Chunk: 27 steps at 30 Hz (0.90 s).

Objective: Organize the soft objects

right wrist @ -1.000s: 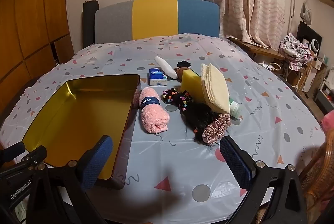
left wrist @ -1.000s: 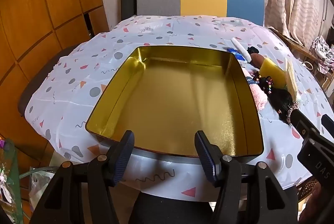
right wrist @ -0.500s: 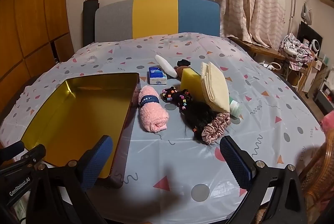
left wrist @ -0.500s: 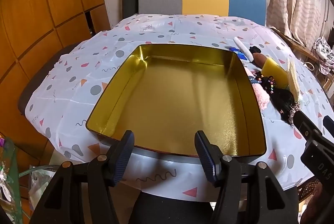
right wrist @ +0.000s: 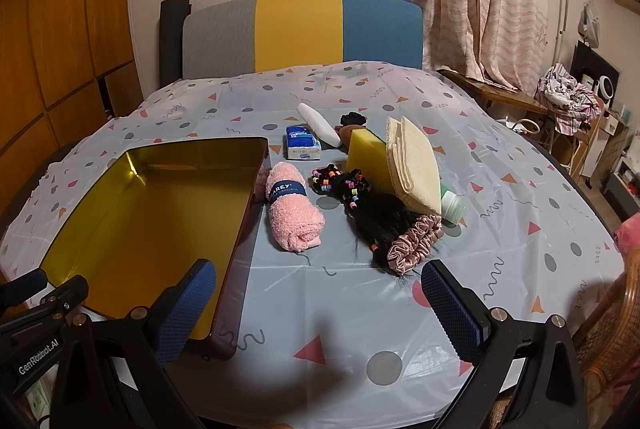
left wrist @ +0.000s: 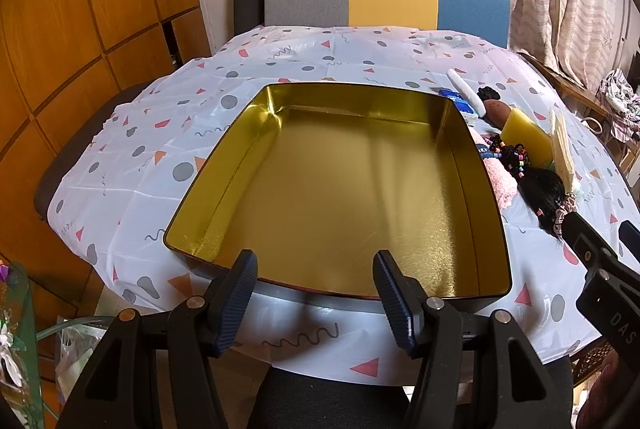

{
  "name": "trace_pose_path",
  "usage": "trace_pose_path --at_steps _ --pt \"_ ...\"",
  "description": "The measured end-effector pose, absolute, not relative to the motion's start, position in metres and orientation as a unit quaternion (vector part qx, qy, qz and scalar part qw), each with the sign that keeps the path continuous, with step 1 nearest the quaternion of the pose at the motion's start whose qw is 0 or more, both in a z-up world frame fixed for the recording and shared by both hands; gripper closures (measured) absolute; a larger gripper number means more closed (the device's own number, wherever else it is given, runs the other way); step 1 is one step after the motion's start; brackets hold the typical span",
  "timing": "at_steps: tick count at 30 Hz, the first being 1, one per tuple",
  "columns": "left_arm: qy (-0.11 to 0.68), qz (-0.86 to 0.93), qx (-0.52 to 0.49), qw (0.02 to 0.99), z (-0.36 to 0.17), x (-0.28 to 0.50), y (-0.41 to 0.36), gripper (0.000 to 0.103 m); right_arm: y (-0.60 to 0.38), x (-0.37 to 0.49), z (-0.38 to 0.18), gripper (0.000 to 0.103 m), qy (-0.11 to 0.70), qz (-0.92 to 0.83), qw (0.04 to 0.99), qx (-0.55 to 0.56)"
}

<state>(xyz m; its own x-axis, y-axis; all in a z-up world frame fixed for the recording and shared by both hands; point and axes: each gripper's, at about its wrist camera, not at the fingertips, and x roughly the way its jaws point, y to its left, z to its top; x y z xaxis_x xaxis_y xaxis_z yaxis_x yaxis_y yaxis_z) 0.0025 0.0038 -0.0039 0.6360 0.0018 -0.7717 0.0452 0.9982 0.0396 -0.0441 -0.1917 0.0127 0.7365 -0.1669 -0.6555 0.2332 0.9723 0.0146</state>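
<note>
Through my left camera, my left tongs [left wrist: 314, 303] hang released with nothing between the pads, just over the near rim of the gold tin [left wrist: 340, 293]. The tin sits empty on the patterned tablecloth [left wrist: 140, 133]. Past its right wall I catch a strip of the soft things: the pink towel [left wrist: 502, 185], the dark hair piece [left wrist: 542, 191], the yellow sponge [left wrist: 524, 137]. My right tongs [left wrist: 600, 257] poke in at the right edge.

Through my right camera, my right tongs [right wrist: 320, 313] are spread wide, gripping nothing, hovering above bare tablecloth. The tin [right wrist: 244, 229] lies to the left. Just beside its right wall is the rolled pink towel [right wrist: 294, 213] with a blue band. Right of that come the beaded hair piece [right wrist: 376, 217] and a pink scrunchie [right wrist: 414, 241] touching it. Behind them the sponge [right wrist: 366, 159] stands with a cream cloth [right wrist: 414, 165] leaning on it. A tissue pack [right wrist: 303, 143] and a white tube [right wrist: 320, 125] lie farther back. A small green-and-white thing [right wrist: 452, 205], maybe a bottle, peeks from behind the cloth.
</note>
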Motion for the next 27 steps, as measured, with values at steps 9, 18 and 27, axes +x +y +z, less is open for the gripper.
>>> trace_pose_path --at_steps 9,18,27 --pt "0.431 -0.013 0.025 0.902 -0.0059 0.0041 0.004 0.042 -0.1938 -0.0436 0.0111 0.0 0.35 -0.109 0.929 0.049" --pt "0.434 -0.012 0.026 0.9 -0.0077 0.0052 0.003 0.042 -0.1937 -0.0437 0.0102 0.0 0.351 -0.106 0.929 0.048" --pt "0.438 -0.015 0.024 0.899 -0.0093 0.006 0.0028 0.042 -0.1925 -0.0435 0.0094 0.0 0.353 -0.103 0.929 0.048"
